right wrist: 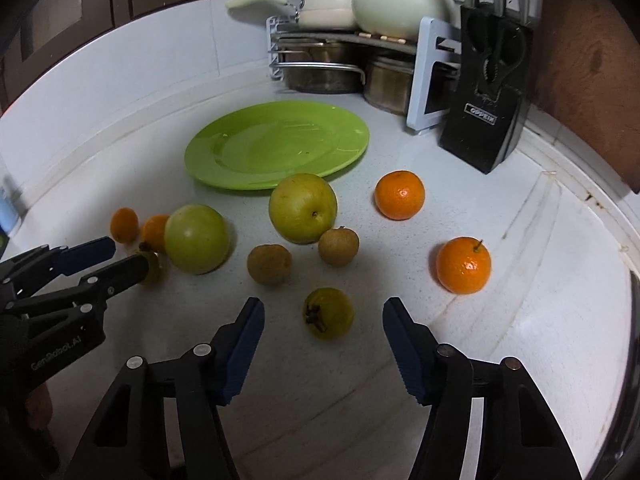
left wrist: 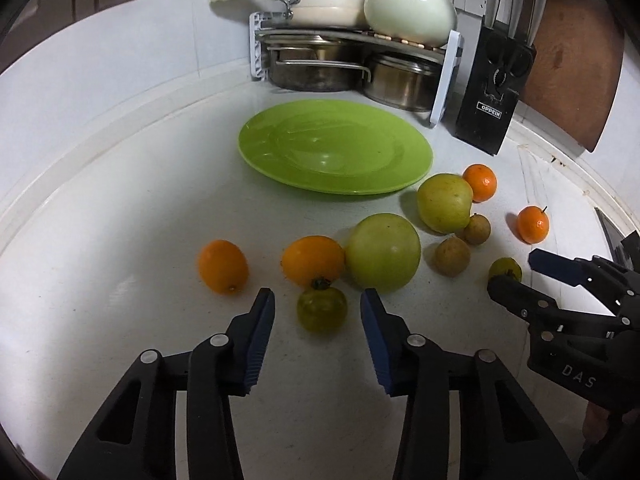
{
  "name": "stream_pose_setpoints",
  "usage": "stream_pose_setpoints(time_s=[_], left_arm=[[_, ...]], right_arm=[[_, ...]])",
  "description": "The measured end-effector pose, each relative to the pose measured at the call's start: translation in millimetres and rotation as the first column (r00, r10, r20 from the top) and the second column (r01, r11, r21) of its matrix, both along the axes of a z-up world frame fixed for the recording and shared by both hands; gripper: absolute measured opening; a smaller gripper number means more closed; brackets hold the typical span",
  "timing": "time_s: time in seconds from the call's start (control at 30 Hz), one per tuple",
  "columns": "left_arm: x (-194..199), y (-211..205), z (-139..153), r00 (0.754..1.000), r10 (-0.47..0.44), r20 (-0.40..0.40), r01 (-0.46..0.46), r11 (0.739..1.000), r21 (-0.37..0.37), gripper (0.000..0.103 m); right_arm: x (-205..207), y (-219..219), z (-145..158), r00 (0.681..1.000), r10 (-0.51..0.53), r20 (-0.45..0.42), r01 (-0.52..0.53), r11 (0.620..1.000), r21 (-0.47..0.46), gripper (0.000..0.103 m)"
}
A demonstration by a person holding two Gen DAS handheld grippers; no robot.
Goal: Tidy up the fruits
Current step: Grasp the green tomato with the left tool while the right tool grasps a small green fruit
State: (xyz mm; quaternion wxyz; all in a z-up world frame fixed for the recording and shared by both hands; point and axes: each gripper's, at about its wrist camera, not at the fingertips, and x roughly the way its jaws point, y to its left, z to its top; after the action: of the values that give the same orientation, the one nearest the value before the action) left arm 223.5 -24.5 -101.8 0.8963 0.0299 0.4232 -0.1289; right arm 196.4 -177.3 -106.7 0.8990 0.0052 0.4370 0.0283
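An empty green plate [left wrist: 336,148] [right wrist: 276,144] lies on the white counter. Fruit lies loose in front of it: two green apples [left wrist: 383,253] [right wrist: 303,208], oranges [left wrist: 223,266] [right wrist: 399,195], brown longans [left wrist: 452,257] [right wrist: 269,263] and small yellow-green fruits. My left gripper [left wrist: 318,300] is open, its fingertips on either side of a small yellow-green fruit [left wrist: 321,309]. My right gripper [right wrist: 323,307] is open around another small yellow-green fruit [right wrist: 329,313]. Each gripper also shows in the other's view, the right gripper [left wrist: 516,276] and the left gripper [right wrist: 128,256].
A rack [left wrist: 352,40] with pots and a cream teapot [left wrist: 410,4] stands at the back. A black knife block [left wrist: 494,88] stands to its right, with a wooden board [left wrist: 576,68] behind it. The counter ends in a raised rim on the left and right.
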Motion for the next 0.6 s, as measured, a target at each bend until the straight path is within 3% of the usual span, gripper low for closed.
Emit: stream_pose_setpoints(time_s=[0.43,0.6], left_arm=[[5.7,-6.2,-8.0,1.000,0.007,-0.029,-0.006,1.000,0.015,0.029],[4.4,-5.5,-7.4,0.999,0.015,-0.032,-0.015,1.000,0.007,0.029]], right_arm=[[7.3,-3.4,-8.7,0.998,0.036,-0.046,-0.034,0.998,0.058,0.031],[6.1,-2.6,-7.0,0.999,0.034,-0.042,-0.031,0.998,0.060,0.030]])
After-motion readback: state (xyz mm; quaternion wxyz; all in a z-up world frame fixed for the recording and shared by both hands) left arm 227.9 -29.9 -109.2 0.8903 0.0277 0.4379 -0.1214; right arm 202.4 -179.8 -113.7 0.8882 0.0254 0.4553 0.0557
